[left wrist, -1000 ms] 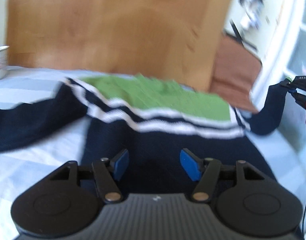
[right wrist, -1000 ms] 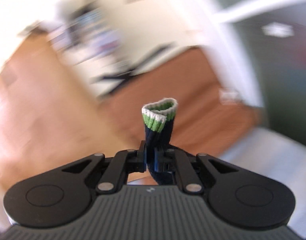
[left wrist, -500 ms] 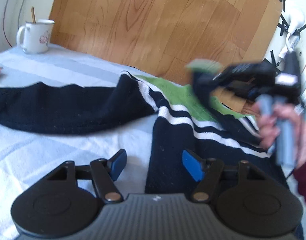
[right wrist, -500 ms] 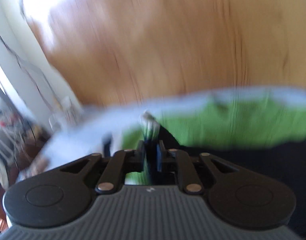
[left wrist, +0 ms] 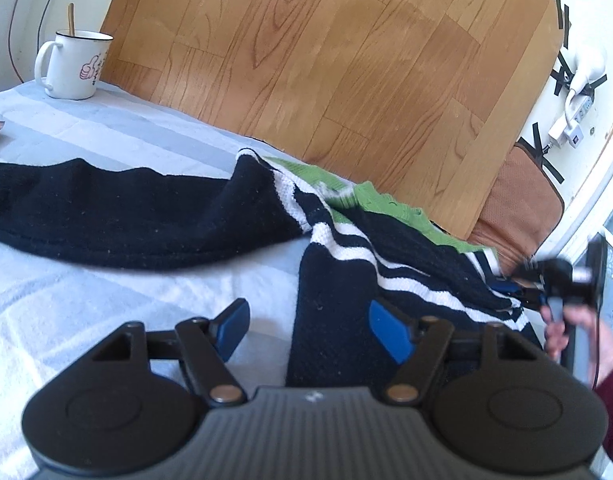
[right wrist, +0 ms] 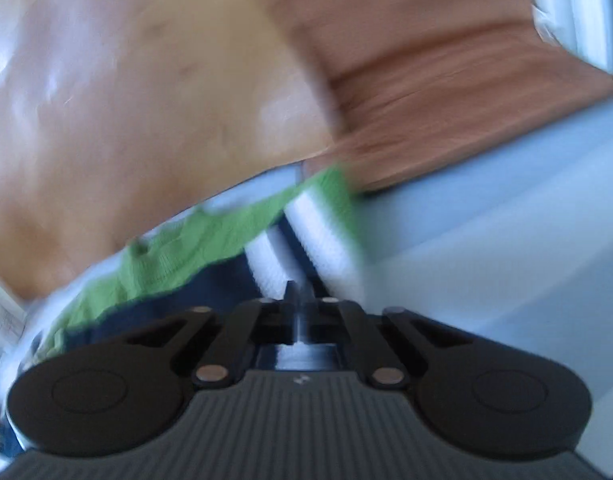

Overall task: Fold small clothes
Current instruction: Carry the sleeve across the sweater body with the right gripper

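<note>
A small navy sweater (left wrist: 338, 320) with white stripes and a green top lies on the pale blue bedding (left wrist: 86, 300). Its left sleeve (left wrist: 126, 216) stretches out to the left. Its right sleeve lies folded across the chest. My left gripper (left wrist: 306, 326) is open and empty, low over the sweater's left edge. My right gripper (left wrist: 518, 286) shows at the sweater's right edge. In the blurred right wrist view my right gripper (right wrist: 300, 300) has its jaws together, with nothing visible between them, over the green and white part of the sweater (right wrist: 210, 240).
A white mug (left wrist: 72, 64) with a spoon stands at the far left of the bed. A wooden board (left wrist: 326, 60) stands behind the bed. A brown cushion (left wrist: 514, 200) sits at the right, below a taped power strip (left wrist: 574, 108).
My right gripper carried the right sleeve across the chest, let it go there and drew back to the sweater's right edge. My left gripper stayed open and shifted left.
</note>
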